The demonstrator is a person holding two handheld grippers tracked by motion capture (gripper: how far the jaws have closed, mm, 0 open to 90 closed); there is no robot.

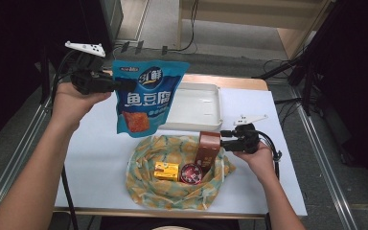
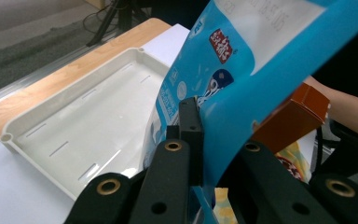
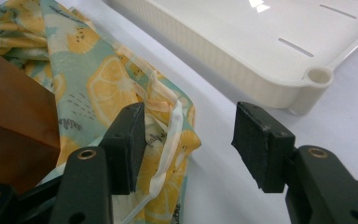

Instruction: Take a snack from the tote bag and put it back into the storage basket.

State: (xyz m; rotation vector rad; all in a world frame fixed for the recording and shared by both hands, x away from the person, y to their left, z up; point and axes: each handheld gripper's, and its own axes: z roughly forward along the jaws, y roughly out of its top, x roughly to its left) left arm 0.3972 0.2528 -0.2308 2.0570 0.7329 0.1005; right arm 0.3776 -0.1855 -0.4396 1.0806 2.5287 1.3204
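White-covered table (image 1: 100, 158) fills mid-frame, grey floor (image 1: 163, 19) and cables at top; left tool (image 1: 120, 85) pinches a blue snack bag (image 1: 146, 96), right tool (image 3: 186, 140) spread.

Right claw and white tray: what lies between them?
Bare white tabletop separates the right claw from the white tray, as its own view shows.

Blue snack bag (image 1: 146, 98) hangs upright above lemon-print cloth (image 1: 172, 179).
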